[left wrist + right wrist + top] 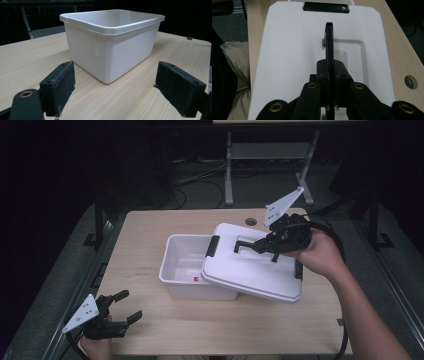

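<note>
High cam overhead facing fwd, gripper cams close, sharing table

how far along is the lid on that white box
Done: the right gripper has clamped the lid's black handle, and the lid sits askew, resting partly on the white box with the box's left part uncovered. In hand: the lid, held by that handle. Whether it is going on or coming off cannot be told. The left gripper waits open near the table's front edge.
</note>
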Demonstrator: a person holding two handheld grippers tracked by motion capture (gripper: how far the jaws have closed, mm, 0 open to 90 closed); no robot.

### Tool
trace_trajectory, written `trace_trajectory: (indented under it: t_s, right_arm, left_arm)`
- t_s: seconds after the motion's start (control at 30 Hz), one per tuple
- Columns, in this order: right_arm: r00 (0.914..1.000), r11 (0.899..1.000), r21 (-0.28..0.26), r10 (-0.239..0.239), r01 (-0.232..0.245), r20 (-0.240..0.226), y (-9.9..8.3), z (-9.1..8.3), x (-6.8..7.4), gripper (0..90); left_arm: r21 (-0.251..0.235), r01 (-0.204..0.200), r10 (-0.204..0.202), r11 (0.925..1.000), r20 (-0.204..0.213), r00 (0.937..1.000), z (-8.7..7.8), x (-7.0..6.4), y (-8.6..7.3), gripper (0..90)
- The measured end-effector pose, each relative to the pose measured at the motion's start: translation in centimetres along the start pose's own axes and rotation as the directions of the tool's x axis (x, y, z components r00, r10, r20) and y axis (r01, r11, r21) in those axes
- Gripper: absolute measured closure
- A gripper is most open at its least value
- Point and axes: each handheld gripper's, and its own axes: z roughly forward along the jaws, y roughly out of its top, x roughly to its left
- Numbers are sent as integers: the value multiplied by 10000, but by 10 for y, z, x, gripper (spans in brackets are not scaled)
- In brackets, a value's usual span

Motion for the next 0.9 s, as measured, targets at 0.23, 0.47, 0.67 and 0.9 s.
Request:
trace_trajectory:
  t_s: [0.23,0.47,0.67,0.9]
  right_arm:
    - [9998,9999,-34,-168,168,-108,11,7,1,843]
    - [9991,9993,-118,-367,364,-206,20,14,0,844]
    - [9988,9991,-147,-389,385,-291,26,19,1,843]
    - [9979,9986,-184,-509,502,-400,34,25,1,843]
  left_arm:
    - [-21,19,-19,10000,-19,10000,0,0,0,157]
    - [-43,33,-33,10000,-17,10000,-1,0,0,157]
    - [-70,-14,14,10000,-18,10000,-1,0,0,157]
    - [-94,-6,6,10000,-16,10000,-2,0,0,157]
